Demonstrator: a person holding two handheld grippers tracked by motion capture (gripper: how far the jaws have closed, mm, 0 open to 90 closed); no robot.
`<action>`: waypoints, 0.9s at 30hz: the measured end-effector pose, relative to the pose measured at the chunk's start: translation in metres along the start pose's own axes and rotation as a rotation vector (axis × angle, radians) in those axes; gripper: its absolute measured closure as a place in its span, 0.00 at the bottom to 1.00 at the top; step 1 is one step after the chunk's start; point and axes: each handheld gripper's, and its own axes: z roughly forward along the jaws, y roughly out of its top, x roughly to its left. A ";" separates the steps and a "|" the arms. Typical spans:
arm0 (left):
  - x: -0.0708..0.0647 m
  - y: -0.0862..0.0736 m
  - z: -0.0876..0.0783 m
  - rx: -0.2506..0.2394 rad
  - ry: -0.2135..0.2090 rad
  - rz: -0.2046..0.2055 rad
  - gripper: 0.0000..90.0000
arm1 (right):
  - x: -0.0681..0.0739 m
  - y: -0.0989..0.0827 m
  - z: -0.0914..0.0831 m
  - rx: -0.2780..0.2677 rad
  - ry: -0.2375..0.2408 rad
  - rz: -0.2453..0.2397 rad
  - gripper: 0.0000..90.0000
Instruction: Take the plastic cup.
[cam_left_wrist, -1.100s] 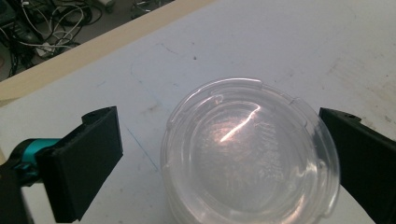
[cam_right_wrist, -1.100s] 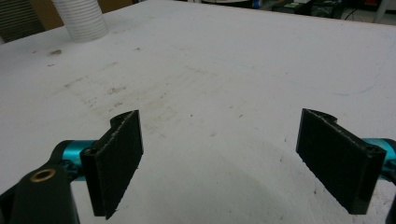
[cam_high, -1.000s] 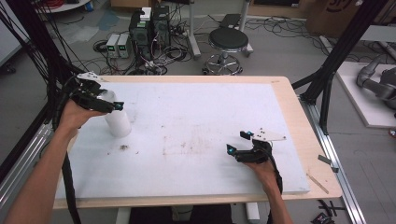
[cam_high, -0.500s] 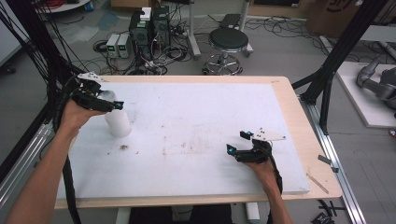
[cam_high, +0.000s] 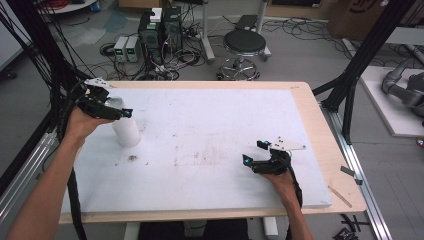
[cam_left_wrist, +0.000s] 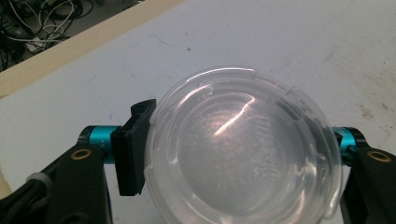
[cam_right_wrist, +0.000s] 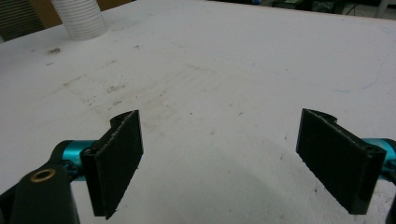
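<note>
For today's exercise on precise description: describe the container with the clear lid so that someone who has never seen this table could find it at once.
Start at the white-topped table and go to its far left corner. There a white ribbed container stands upright, its clear round lid between the jaws of the left tool, which have just been closing on it. It is the one object standing on the board; the right tool rests open near the opposite edge.
</note>
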 end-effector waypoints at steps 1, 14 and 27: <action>0.000 0.000 0.000 0.001 -0.002 0.005 0.37 | 0.000 0.000 0.000 -0.002 -0.002 -0.004 0.16; -0.001 0.000 -0.002 0.002 -0.006 -0.002 0.41 | -0.001 0.000 0.000 0.000 -0.001 -0.004 0.16; -0.003 0.016 -0.018 -0.034 -0.002 0.007 0.42 | 0.000 0.000 0.000 0.004 0.001 0.002 0.16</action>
